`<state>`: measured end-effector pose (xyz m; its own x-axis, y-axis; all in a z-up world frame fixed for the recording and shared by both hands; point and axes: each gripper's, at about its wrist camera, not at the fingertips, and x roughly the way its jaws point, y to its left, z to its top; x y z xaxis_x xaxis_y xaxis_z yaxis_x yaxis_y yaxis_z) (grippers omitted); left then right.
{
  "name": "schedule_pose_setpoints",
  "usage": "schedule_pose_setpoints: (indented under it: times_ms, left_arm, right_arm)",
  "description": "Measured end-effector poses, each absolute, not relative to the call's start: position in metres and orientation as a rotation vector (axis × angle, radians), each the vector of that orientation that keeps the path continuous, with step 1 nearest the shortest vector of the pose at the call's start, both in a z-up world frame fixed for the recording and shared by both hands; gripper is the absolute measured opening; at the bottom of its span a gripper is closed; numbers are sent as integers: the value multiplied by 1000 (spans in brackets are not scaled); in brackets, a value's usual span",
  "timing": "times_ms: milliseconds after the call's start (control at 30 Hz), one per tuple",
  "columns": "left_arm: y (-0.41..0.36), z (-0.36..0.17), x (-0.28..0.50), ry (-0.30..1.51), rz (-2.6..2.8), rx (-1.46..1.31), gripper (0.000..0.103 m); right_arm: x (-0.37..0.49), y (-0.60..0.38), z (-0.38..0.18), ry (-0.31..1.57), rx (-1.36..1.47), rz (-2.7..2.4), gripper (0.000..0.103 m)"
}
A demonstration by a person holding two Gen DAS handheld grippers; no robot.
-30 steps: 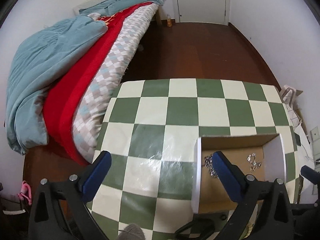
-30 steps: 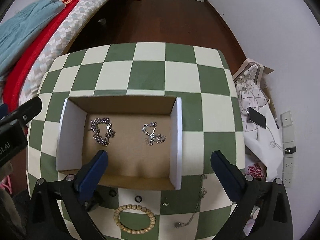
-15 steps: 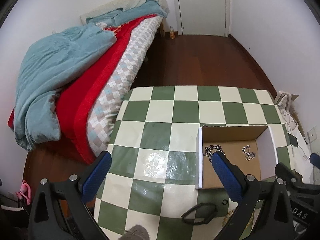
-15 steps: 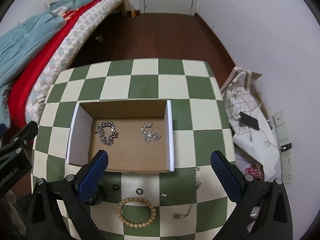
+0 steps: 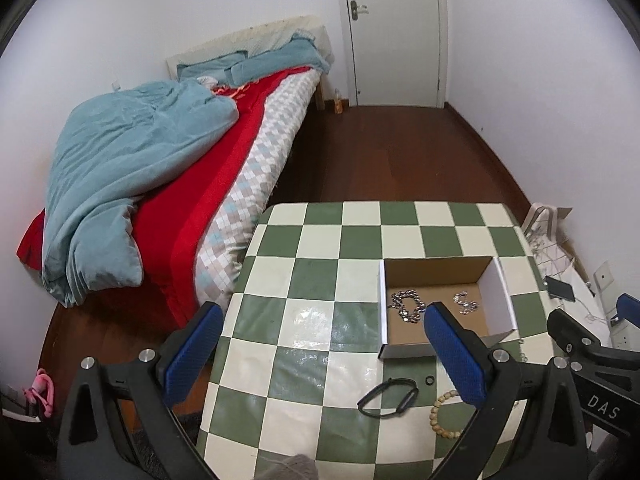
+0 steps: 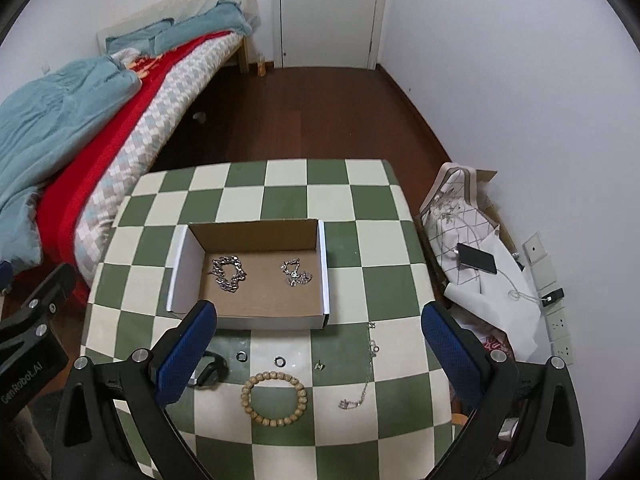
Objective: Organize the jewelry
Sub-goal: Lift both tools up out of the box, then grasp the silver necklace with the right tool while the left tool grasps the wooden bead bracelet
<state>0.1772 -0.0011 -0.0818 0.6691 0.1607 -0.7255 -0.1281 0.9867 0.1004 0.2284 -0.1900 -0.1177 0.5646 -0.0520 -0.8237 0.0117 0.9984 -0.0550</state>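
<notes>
**Desk:** What fills the frame?

**Photographer:** A green-and-cream checked table (image 6: 280,184) across the middle of the right wrist view, a bed (image 6: 80,128) at upper left. At centre sits an open cardboard box (image 6: 250,272) with two silver chains already inside — a heavier chain (image 6: 229,274) to the left, a finer one (image 6: 295,274) to the right.

**Desk:** And the grippers?

**Photographer:** Both hang above the near edge, at the bottom of their own frames. The right gripper (image 6: 320,344) has its blue pads spread wide and grips nothing; the left gripper (image 5: 324,344) is just as wide and just as empty.

**Desk:** What is left outside the box?

**Photographer:** A row below it, lower centre: a wooden bead bracelet (image 6: 274,400), a thin necklace (image 6: 366,376) trailing to its right, a black band (image 6: 208,372) partly behind the left-hand pad, then two small rings (image 6: 260,359) and a tiny stud (image 6: 319,367).

**Desk:** So which step is this?

**Photographer:** Between picks, by my reading — roughly a third done. The bracelet looks the likeliest next: descend over it, pinch one side of the loop, lift it over the box's near wall. The rings and stud will need a far finer pinch.
</notes>
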Motion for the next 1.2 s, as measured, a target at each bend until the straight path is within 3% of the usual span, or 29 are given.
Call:
schedule_pose_setpoints:
  times_ms: [267, 467, 500, 600, 633, 833, 1200]
  left_arm:
    - [1, -68, 148, 775, 159, 35, 103]
    - [10, -96, 139, 829, 202, 73, 103]
    - [12, -105, 139, 845, 221, 91, 103]
    - [16, -132, 142, 894, 267, 121, 103]
    - [17, -140, 143, 909, 274, 127, 103]
    - [18, -189, 160, 1013, 313, 203, 103]
    - [-42, -238, 165, 1147, 187, 239, 103]
  right_arm:
    - [192, -189, -88, 907, -9, -23, 103]
    - [175, -207, -111, 976, 81, -23, 103]
    - [172, -214, -121, 1000, 104, -28, 100]
    - [167, -237, -155, 1075, 172, -50, 68]
    - [166, -244, -167, 1099, 188, -60, 63]
    - [168, -286, -235, 1215, 268, -124, 49]
    - [197, -284, -310, 1281, 266, -113, 48]
